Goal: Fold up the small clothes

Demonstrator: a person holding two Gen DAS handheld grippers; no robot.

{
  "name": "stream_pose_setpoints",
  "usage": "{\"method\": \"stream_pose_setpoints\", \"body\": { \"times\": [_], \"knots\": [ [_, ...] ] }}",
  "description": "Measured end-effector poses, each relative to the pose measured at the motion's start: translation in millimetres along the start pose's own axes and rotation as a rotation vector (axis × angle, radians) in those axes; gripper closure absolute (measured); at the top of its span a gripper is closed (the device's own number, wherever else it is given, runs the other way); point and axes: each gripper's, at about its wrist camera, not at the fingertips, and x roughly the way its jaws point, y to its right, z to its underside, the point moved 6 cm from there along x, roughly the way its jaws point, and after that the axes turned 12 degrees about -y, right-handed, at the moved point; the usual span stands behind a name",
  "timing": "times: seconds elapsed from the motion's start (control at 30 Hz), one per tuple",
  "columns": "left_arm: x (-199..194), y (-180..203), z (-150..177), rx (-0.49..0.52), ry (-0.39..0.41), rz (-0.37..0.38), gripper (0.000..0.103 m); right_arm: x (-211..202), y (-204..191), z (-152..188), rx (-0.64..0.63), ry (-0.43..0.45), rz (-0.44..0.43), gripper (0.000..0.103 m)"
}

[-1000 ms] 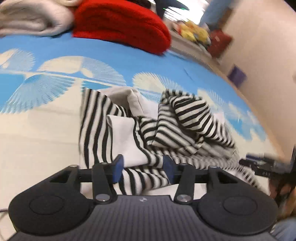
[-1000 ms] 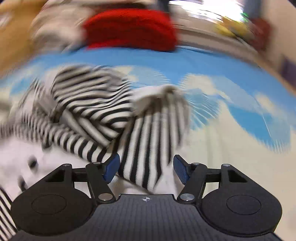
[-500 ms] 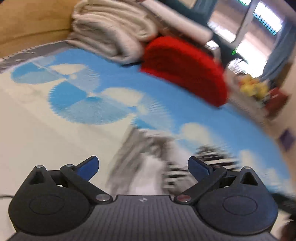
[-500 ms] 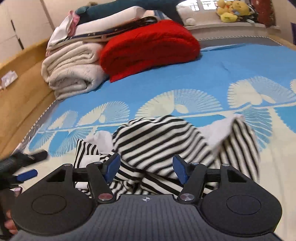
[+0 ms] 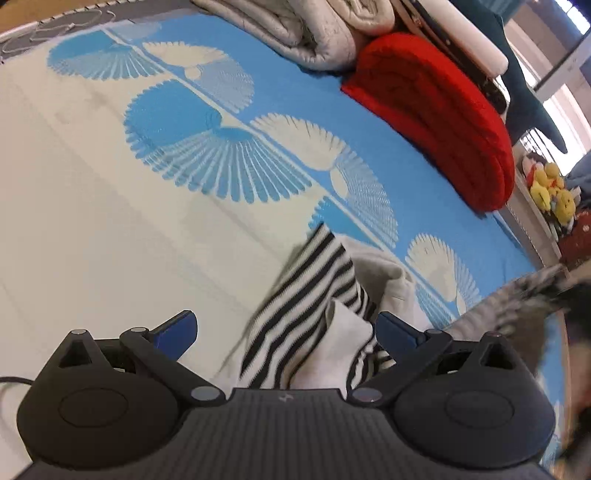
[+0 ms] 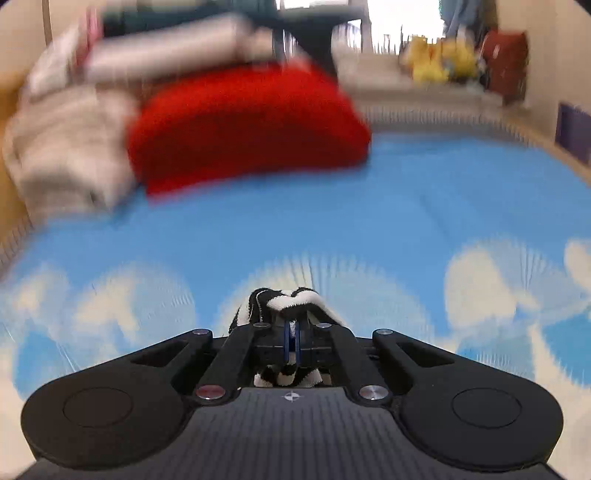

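Observation:
A black-and-white striped garment [image 5: 306, 295] with a white inner side lies crumpled on the blue and cream patterned mat [image 5: 110, 221]. My left gripper [image 5: 284, 330] hangs over its near edge with its jaws wide open and the cloth lying loose between them. In the right wrist view my right gripper [image 6: 293, 341] is shut on a bunched fold of the striped garment [image 6: 291, 301], lifted above the mat [image 6: 369, 221]. At the right edge of the left wrist view the raised part of the cloth [image 5: 517, 299] shows as a blur.
A red folded blanket [image 5: 436, 114] and beige folded bedding [image 5: 321, 29] sit at the far end of the mat. Yellow plush toys [image 5: 550, 188] stand on a ledge beyond. The red blanket [image 6: 243, 125] also fills the back of the right wrist view.
My right gripper closed on a fold of the striped garment and rose with it. My left gripper opened wide, letting go of the cloth, and rolled.

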Motion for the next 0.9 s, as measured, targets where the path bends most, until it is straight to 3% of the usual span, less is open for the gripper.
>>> {"method": "stream_pose_setpoints", "body": {
  "times": [0.1,0.2,0.3,0.37,0.4,0.43,0.47,0.5,0.53,0.63,0.7,0.8,0.87,0.9],
  "knots": [
    [-3,-2,-4,-0.013,0.012,0.01,0.0,-84,-12,15,-0.088,0.108,-0.156,0.101],
    [-8,-4,-1,-0.02,0.009,0.024,0.0,-143,-14,102,-0.227,0.094,-0.244,0.101],
    [-7,1,6,-0.004,0.001,0.029,0.0,-127,-10,220,-0.279,-0.121,-0.183,0.099],
    [-2,8,15,0.024,-0.017,0.023,0.0,-83,4,296,-0.259,-0.345,-0.069,0.082],
    [1,11,18,0.04,-0.028,0.023,0.0,-67,14,322,-0.217,-0.438,-0.023,0.066],
    [4,15,24,0.063,-0.046,0.024,0.0,-73,22,331,-0.17,-0.34,-0.048,0.062],
    [7,18,28,0.082,-0.061,0.031,0.0,-80,25,331,-0.16,-0.32,-0.04,0.056],
    [8,21,33,0.1,-0.076,0.044,0.0,-86,28,328,-0.147,-0.35,-0.037,0.039],
    [9,25,37,0.117,-0.085,0.062,0.0,-96,33,323,-0.107,-0.347,-0.068,0.03],
    [10,36,44,0.158,-0.092,0.093,0.0,-124,53,303,0.023,-0.291,-0.144,0.025],
    [9,46,49,0.207,-0.098,0.113,0.0,-137,69,285,0.121,-0.225,-0.121,0.026],
    [7,69,68,0.348,-0.142,0.141,0.0,-145,80,259,0.156,-0.017,-0.026,0.04],
    [9,80,92,0.483,-0.185,0.097,0.0,-130,68,255,0.102,0.02,-0.056,0.051],
    [10,82,104,0.542,-0.197,0.079,0.0,-120,62,257,0.085,-0.002,-0.079,0.062]
  ]
}}
